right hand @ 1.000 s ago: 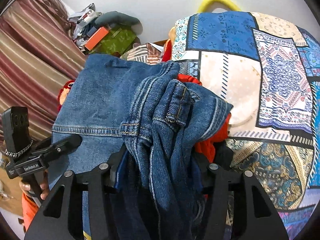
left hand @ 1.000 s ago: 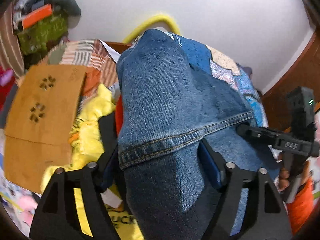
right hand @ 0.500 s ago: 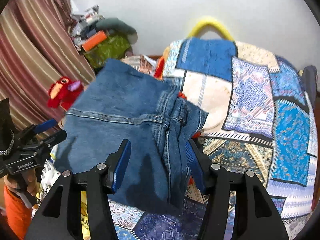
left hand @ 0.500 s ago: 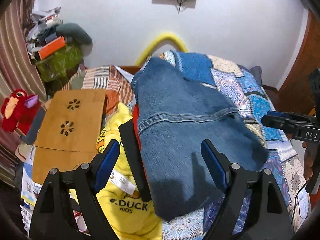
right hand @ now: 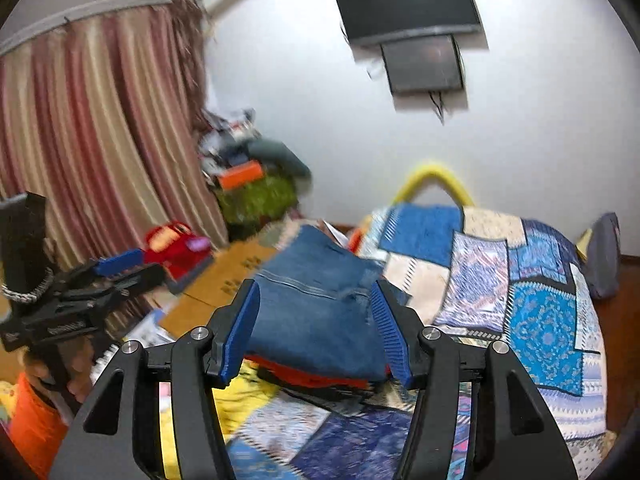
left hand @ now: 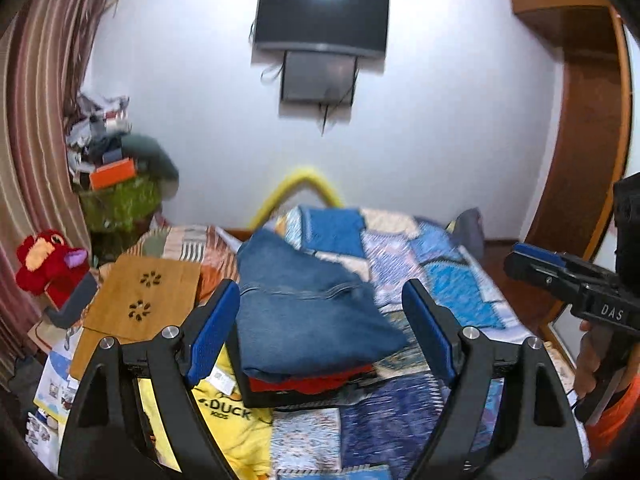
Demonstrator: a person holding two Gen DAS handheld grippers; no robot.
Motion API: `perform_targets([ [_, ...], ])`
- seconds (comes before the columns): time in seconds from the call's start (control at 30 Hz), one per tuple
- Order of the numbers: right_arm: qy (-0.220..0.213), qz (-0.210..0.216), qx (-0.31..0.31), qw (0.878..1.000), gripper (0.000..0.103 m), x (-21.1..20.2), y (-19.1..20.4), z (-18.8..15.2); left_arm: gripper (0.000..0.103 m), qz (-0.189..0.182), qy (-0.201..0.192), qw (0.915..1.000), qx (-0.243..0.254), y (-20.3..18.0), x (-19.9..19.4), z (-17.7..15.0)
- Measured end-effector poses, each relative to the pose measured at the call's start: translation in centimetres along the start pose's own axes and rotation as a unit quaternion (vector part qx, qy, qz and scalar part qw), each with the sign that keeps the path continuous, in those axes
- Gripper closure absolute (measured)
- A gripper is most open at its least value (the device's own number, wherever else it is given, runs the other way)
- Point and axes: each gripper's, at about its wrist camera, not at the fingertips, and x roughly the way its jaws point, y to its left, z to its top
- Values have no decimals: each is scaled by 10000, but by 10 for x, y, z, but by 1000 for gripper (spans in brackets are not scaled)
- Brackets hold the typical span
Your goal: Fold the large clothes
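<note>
1. Jeans point(left hand: 308, 320), folded into a thick blue denim block, lying on top of a stack: red garment point(left hand: 308, 382) under them, black garment point(left hand: 296, 398) under that.
2. Stack resting on the patchwork bedspread point(left hand: 452, 280), close to its left edge as seen from the left wrist, with a yellow shirt point(left hand: 236, 428) printed "DUCK" just beside it.
3. Left gripper point(left hand: 320, 328) spread wide, blue pads clear of the denim, nothing between them.
4. Right gripper point(right hand: 316, 332) parted about halfway, holding nothing, jeans point(right hand: 320, 308) visible beyond its fingers.
5. Both grippers raised above the bed, aimed slightly downward at the stack.
6. Cardboard sheet point(left hand: 136, 304) and red plush toy point(left hand: 48, 260) left of the bed; television point(left hand: 322, 20) on the white wall.
</note>
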Motion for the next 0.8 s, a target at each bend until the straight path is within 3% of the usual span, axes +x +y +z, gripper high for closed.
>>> perform_targets([
  [0.2,-672,128,-300,9972,49,-60,31,-20,20,260,-931,9948,307,-41,-78,-21],
  [0.37,-1122,-157,-575,9919,49,-90,49,-38,20,536,-1556,9857,371,-70,-122,-51],
  [0.57,-1365,-473,-766,9865,46,-99,60,-50,20,719,-1793,9812,19,-80,-141,-75],
  [0.73,-1450,-722,-617,9849,29,-96,59,-54,10,836,-1808,9797,-240,-77,-145,-90],
  [0.8,-1461,-872,-589,9837,24,-96,60,-55,6,1045,-1806,9777,-211,-77,-144,-94],
])
